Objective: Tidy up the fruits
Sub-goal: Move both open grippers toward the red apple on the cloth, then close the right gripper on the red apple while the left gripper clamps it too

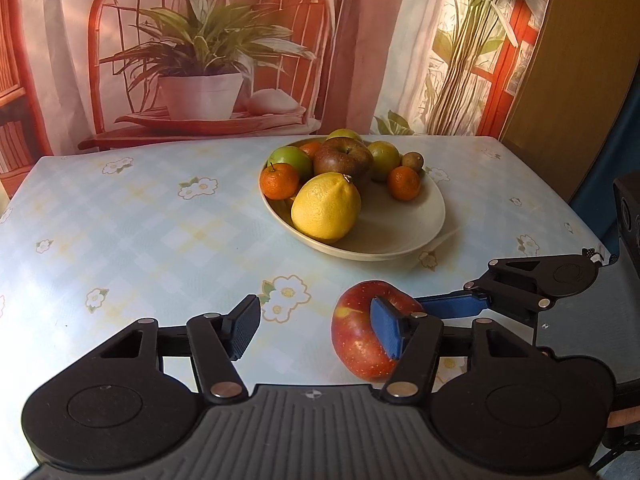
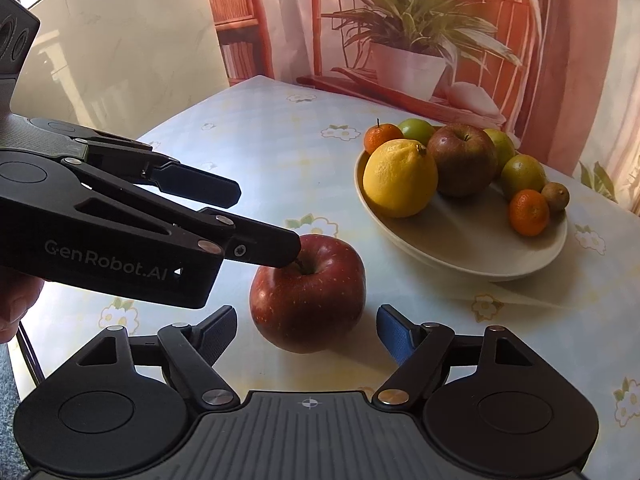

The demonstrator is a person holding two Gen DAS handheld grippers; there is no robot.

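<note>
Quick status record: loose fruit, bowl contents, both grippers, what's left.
loose fruit: red apple on the tablecloth, outside the bowl
bowl contents: lemon, brownish apple, mandarins, green fruits
right gripper: open, straddling the red apple, pads clear
left gripper: open, one finger over the apple's top
remaining: red apple not yet in bowl

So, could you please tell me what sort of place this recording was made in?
Probably a home dining corner: a table under a flowered cloth, a bowl of mixed fruit, and behind it a printed backdrop showing a potted plant on a chair.
</note>
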